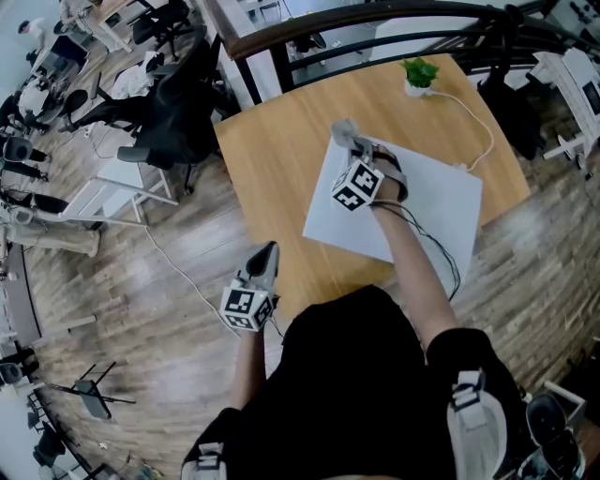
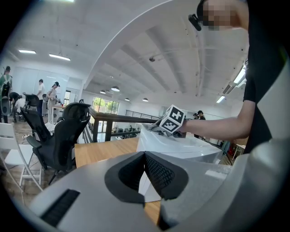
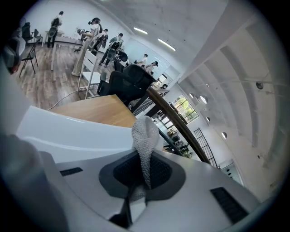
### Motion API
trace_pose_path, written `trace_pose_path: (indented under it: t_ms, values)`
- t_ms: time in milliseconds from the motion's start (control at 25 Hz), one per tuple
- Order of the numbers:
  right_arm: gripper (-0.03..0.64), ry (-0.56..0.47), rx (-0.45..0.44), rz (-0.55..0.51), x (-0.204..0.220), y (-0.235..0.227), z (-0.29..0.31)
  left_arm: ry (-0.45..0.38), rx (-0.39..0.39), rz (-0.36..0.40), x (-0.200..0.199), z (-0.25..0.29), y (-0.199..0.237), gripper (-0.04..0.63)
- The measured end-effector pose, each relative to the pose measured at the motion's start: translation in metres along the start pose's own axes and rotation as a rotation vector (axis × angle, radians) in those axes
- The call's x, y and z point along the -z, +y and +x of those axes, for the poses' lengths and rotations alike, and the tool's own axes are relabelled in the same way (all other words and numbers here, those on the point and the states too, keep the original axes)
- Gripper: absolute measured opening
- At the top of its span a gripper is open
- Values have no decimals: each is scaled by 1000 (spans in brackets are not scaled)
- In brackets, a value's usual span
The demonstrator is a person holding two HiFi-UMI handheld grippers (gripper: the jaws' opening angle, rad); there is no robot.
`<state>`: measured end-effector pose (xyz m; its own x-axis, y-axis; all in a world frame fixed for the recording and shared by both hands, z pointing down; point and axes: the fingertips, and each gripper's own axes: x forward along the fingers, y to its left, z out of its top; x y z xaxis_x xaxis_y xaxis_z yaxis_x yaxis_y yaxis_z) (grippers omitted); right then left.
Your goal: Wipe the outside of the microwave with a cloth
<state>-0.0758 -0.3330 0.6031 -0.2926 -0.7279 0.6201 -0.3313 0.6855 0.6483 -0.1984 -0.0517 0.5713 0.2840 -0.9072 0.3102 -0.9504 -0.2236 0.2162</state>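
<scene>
The left gripper [image 1: 267, 253] is hovering by the wooden table [image 1: 272, 159], jaws pressed together and empty. The right gripper [image 1: 347, 137] is pinching the cloth [image 3: 144, 132] atop the white microwave [image 1: 427, 202]; only its own view is showing the mesh weave. Office chairs [image 1: 178, 112] are standing behind.

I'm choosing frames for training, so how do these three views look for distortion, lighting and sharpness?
Head view: fisheye bends the railing and floor; even light, microwave top bright, no glare. Left gripper view: dark round vignette, ceiling curves, mosaic patch top right. Right gripper view: same vignette; cloth sharp, distant people tiny.
</scene>
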Motion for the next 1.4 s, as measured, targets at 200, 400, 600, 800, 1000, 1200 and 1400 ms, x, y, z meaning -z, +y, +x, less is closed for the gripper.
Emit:
trace_pose_path:
  t_ms: [200, 400, 600, 800, 1000, 1200, 1400]
  values:
    - [9, -1, 11, -57, -19, 4, 3, -8, 7, -8, -1, -2, 1, 2]
    - [9, -3, 9, -96, -31, 11, 8, -12, -4, -8, 2, -6, 6, 2]
    - [9, -28, -2, -67, -32, 11, 8, -18, -5, -13, 4, -9, 5, 2]
    - [21, -71, -30, -30, -28, 11, 7, -25, -3, 1, -1, -9, -1, 2]
    - [23, -113, -51, -2, -27, 7, -4, -19, -4, 12, -4, -6, -5, 2]
    - [23, -151, -55, 46, -15, 0, -25, -20, 4, 18, -9, -3, -17, 2]
    - [23, -196, -37, 87, -4, -14, -47, -17, 21, 27, -11, 3, -36, 2]
